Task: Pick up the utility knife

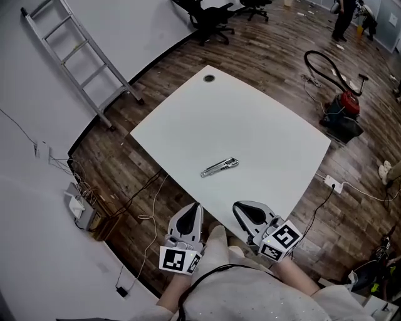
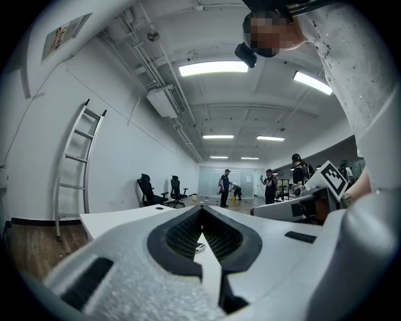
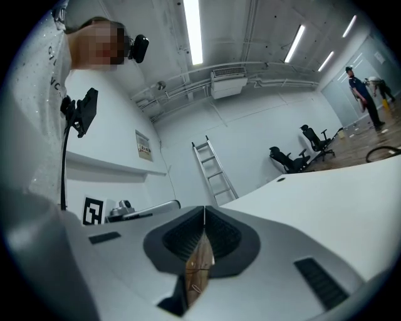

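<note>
A silver utility knife [image 1: 220,167] lies flat on the white table [image 1: 250,125], a little in from its near edge. My left gripper [image 1: 194,207] hovers at that near edge, below and left of the knife, its jaws shut with nothing between them. My right gripper [image 1: 240,209] is beside it, below and right of the knife, also shut and empty. In the left gripper view the knife [image 2: 199,247] shows as a small sliver through the gap below the tips [image 2: 202,209]. The right gripper view shows its closed tips [image 3: 204,210] over the tabletop [image 3: 326,207], with no knife visible.
An aluminium ladder [image 1: 75,47] leans on the left wall. Cables [image 1: 135,200] trail on the wood floor beside the table. A red vacuum with hose [image 1: 341,110] sits to the right. Office chairs [image 1: 216,19] and standing people [image 2: 225,188] are farther back. A cable hole [image 1: 208,78] marks the table's far corner.
</note>
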A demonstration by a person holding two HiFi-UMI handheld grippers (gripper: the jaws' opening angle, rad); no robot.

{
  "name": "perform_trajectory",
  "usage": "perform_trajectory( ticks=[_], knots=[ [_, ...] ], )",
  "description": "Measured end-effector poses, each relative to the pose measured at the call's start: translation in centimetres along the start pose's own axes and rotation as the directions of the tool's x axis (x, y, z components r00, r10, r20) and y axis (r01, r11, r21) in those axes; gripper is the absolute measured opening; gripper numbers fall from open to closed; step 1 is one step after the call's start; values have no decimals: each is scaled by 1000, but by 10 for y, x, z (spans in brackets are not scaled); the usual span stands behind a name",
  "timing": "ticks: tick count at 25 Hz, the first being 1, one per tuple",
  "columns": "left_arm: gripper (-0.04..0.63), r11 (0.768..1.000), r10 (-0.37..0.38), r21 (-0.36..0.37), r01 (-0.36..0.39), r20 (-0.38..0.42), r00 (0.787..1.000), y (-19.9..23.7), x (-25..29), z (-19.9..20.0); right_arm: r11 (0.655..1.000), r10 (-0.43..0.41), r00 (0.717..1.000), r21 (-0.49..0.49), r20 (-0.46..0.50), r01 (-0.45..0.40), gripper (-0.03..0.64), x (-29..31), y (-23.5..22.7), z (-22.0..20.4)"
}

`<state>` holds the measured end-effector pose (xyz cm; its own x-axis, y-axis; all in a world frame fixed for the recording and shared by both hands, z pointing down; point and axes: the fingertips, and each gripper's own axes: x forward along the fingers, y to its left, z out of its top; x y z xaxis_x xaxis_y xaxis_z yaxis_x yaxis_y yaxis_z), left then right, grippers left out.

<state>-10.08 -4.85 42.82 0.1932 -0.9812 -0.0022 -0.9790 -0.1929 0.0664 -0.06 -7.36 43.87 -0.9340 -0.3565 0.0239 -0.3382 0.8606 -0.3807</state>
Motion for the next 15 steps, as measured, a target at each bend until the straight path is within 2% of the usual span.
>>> perform_trajectory(
  ticks=[4,7,15],
  knots=[
    [8,1000,-21,-21,21,-2,1000,3,19,-15,999,24,998,-32,-60,-26,6,10,-14,-13],
    [8,998,-49,-37,49,-11,999,3,37,-30,995,69,988,-66,-141,-78,8,24,-28,-25],
    [8,993,-112,-24,112,2,994,12,68,-50,943,154,908,-217,-390,-253,8,64,-76,-50]
  ],
)
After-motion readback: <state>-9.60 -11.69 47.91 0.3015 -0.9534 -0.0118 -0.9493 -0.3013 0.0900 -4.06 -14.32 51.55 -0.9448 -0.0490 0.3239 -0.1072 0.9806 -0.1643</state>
